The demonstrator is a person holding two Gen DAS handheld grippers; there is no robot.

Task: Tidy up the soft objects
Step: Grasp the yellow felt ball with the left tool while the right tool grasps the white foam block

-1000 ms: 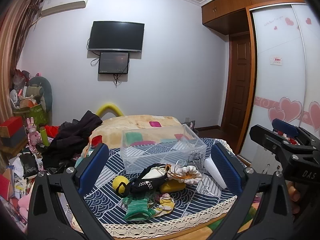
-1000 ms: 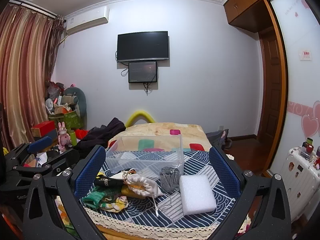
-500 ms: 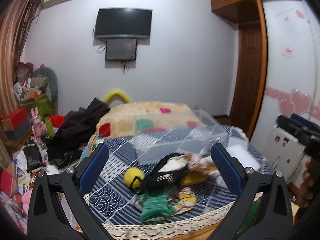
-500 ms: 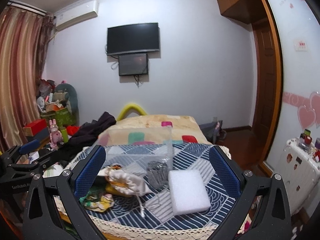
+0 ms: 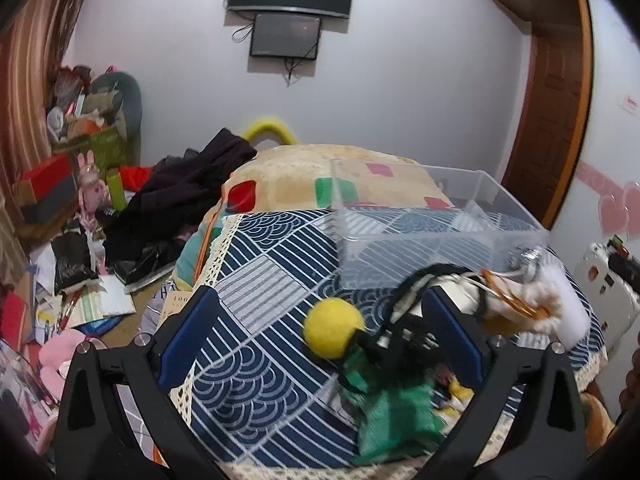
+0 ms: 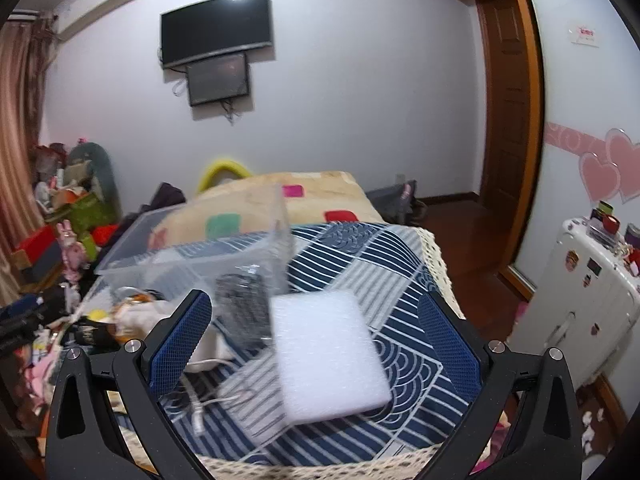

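both claws wide over the soft pile, box waiting empty

the soft things lay heaped on the patterned table cloth (image 5: 256, 280), just in front of the clear plastic box (image 5: 432, 220). in the left wrist view a yellow ball (image 5: 334, 328) sat at centre, touching a black strappy item (image 5: 404, 320) at its 3 o'clock, with a green cloth (image 5: 396, 416) at 5 o'clock and a cream drawstring pouch (image 5: 532, 300) further out toward 2 o'clock. the box stood at 1 o'clock from the ball and looked empty, so it was probably meant as the place for these things.

the left gripper (image 5: 320, 340) was spread wide, holding nothing, its blue pads bracketing the ball and the black item; that framing suggested a first pick there. the right gripper (image 6: 316, 340) was likewise wide and empty, with the white foam block (image 6: 328, 356) lying flat between its pads and a dark mesh pouch (image 6: 242, 312) at 10 o'clock from the block, against the box wall.

compared with a second earlier, both cameras had come down and closer: the pile filled more of each view, the wall tv had slid toward the top edge, and the blur on the cloth and foam pointed to motion. nothing on the table seemed to have shifted, and no item had gone into the box.
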